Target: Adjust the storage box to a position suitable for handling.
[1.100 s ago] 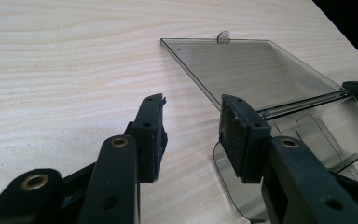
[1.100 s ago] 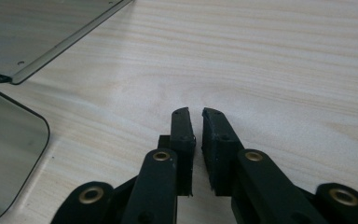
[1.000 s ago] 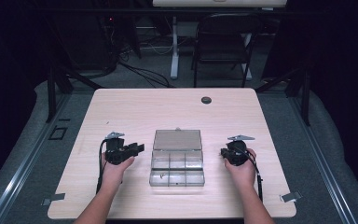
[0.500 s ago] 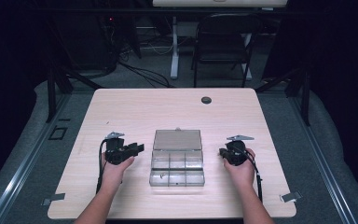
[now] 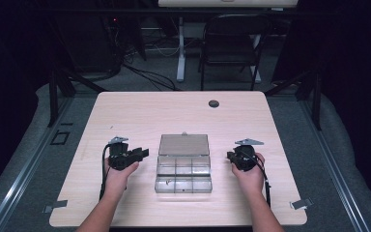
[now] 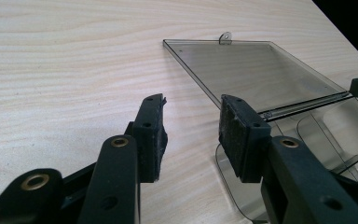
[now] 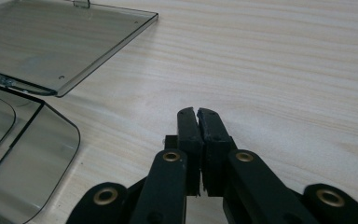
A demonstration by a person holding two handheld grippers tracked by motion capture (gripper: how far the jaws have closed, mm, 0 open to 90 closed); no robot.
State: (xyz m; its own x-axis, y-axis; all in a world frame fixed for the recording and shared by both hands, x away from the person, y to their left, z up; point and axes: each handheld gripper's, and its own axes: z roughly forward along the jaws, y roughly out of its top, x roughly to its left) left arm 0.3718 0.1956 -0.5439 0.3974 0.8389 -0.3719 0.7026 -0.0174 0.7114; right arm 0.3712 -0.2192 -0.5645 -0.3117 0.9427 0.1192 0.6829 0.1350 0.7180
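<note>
Table [image 5: 140,116]: pale wood grain, rounded corners, bare over most of its top.
Clear box [image 5: 183,177]: a see-through plastic organiser at the table's middle, a little toward the person at 6 o'clock. Dividers split it into small compartments; I cannot tell whether anything lies in them.
Lid [image 5: 184,144]: swung fully open and lying flat on the table on the box's 12 o'clock side, hinged along the shared edge, with a small tab at its far edge.
Left gripper [image 5: 144,153]: held at 9 o'clock of the box, just beside it, pointing toward it. In the left gripper view its jaws stand apart with nothing between them, the lid corner and the box's rounded corner just ahead.
Left hand [image 5: 117,170]: wrapped under the tool, forearm coming in from 6 o'clock.
Right gripper [image 5: 230,155]: at 3 o'clock of the box, near it but not touching. In the right gripper view its jaws are pressed together on nothing, over bare wood.
Right hand [image 5: 249,173]: cupping the tool from below.
Black disc [image 5: 214,103]: small and round, well apart from the box at 12 o'clock, near the far edge.
Chair [image 5: 230,48]: dark folding chair beyond the table at 12 o'clock.
In the way: nothing lies between either tool and the box.
</note>
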